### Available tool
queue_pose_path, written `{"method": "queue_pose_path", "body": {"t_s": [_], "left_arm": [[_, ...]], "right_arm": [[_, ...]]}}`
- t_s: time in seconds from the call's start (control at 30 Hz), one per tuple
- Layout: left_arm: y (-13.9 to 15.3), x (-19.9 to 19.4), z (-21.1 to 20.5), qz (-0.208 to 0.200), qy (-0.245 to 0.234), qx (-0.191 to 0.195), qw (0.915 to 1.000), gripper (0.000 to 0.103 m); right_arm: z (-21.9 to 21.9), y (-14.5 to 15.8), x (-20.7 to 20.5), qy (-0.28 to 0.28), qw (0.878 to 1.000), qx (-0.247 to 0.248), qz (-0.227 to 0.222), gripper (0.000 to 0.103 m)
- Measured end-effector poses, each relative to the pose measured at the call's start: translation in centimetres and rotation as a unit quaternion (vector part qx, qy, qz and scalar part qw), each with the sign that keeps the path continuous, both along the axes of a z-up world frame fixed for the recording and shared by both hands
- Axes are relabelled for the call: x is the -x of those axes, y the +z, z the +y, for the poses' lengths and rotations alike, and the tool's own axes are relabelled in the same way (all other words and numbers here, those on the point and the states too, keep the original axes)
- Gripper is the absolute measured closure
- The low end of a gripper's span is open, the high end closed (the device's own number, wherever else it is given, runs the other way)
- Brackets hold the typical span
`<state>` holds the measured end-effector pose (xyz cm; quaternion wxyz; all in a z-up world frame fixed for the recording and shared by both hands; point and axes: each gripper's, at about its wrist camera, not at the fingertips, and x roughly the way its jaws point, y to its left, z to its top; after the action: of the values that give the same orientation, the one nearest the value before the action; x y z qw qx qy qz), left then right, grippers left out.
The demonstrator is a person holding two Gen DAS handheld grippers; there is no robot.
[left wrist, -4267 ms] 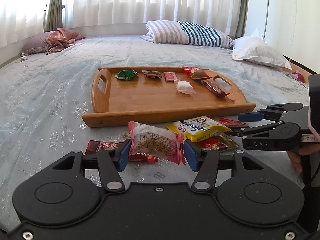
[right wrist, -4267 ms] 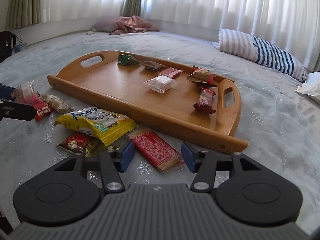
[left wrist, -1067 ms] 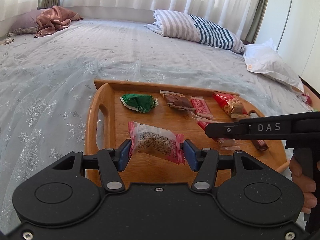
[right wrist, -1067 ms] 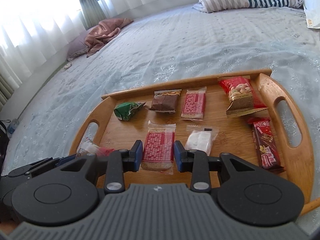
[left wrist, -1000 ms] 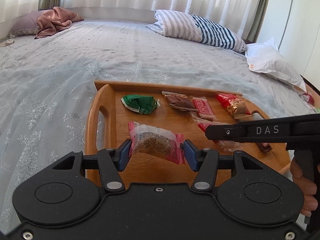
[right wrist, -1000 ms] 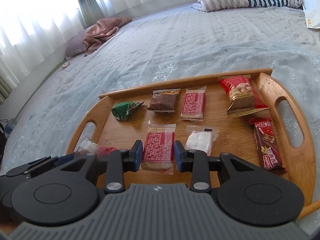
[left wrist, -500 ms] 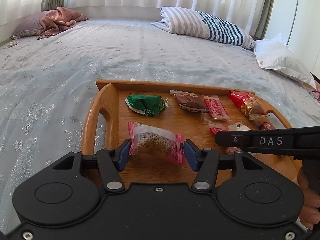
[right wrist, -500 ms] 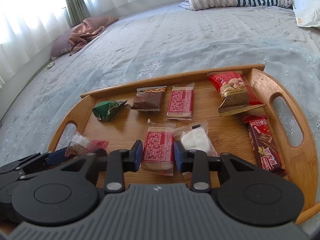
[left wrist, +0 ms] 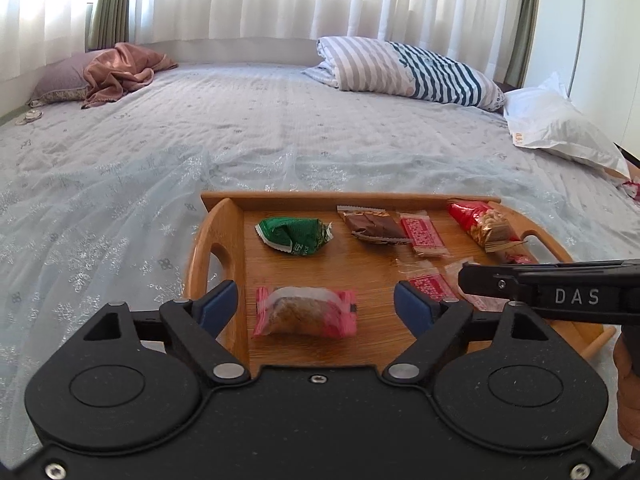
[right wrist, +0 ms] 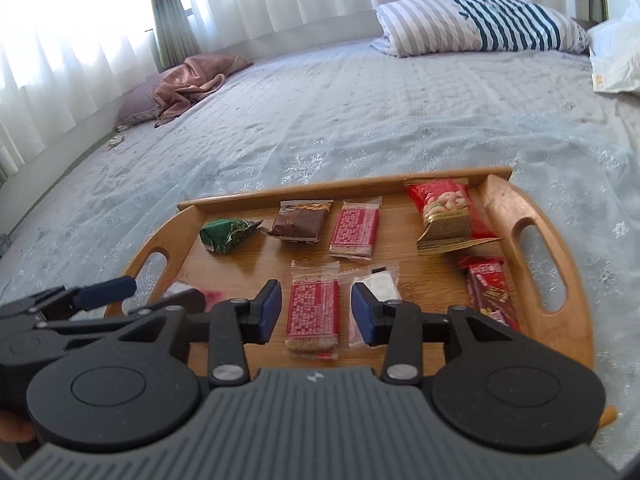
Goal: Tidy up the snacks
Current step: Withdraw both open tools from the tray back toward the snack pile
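Observation:
A wooden tray [left wrist: 224,224] [right wrist: 532,200] lies on the bed with several wrapped snacks on it. My left gripper [left wrist: 316,304] is open, and the pink-wrapped cake [left wrist: 306,317] lies free on the tray between its fingers. My right gripper [right wrist: 315,312] is open, and the red wafer pack [right wrist: 313,312] lies flat on the tray between its fingers. A white candy pack [right wrist: 380,288] lies just right of it. Behind are a green packet [right wrist: 226,234], a brown bar [right wrist: 300,222], another red wafer [right wrist: 355,226], a red nut bag [right wrist: 446,210] and a dark red bar [right wrist: 490,292].
The pale bedspread [left wrist: 280,128] surrounds the tray. A striped pillow [left wrist: 404,70] and a white pillow [left wrist: 560,128] lie at the back right, a pink blanket on a pillow [left wrist: 116,72] at the back left. The right gripper's body [left wrist: 560,292] crosses the tray's right side.
Both grippers have opened. The pink-wrapped cake and the red wafer pack, held half a second ago, now rest on the tray's front row.

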<state>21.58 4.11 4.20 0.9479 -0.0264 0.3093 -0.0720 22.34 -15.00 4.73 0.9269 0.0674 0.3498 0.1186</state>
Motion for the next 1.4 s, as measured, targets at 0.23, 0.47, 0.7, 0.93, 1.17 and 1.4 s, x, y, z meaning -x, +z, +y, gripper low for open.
{"method": "queue_pose_path", "body": {"t_s": [0.23,0.47,0.7,0.93,1.17,1.4], "left_arm": [[1.6,3.9,0.2,-0.013,-0.017,0.001,0.9998,0.009],[2.3,8.6,0.3,-0.015,-0.031,0.007,0.9994,0.005],[3.0,12.7,-0.4,-0.027,-0.048,-0.024,0.9982,0.003],[4.1,15.3,-0.7,-0.013,-0.054,-0.010,0.9984,0.002],[4.1,17.5,-0.8,0.006,-0.042,-0.008,0.9991,0.001],[2.4,18.3,-1.2,0.022,-0.009,-0.018,0.9996,0.000]], "right_arm": [[-0.7,1.1,3.9,0.028,0.999,0.021,-0.030,0.036],[-1.4,1.2,8.2,0.048,0.997,0.028,-0.046,0.023],[-1.8,0.7,12.4,0.060,0.995,0.038,-0.068,0.014],[-2.2,-0.7,15.0,0.054,0.996,0.045,-0.061,0.012],[-1.9,-2.4,16.3,0.050,0.996,0.049,-0.054,0.012],[-1.3,-3.7,17.2,0.049,0.996,0.055,-0.055,0.012]]}}
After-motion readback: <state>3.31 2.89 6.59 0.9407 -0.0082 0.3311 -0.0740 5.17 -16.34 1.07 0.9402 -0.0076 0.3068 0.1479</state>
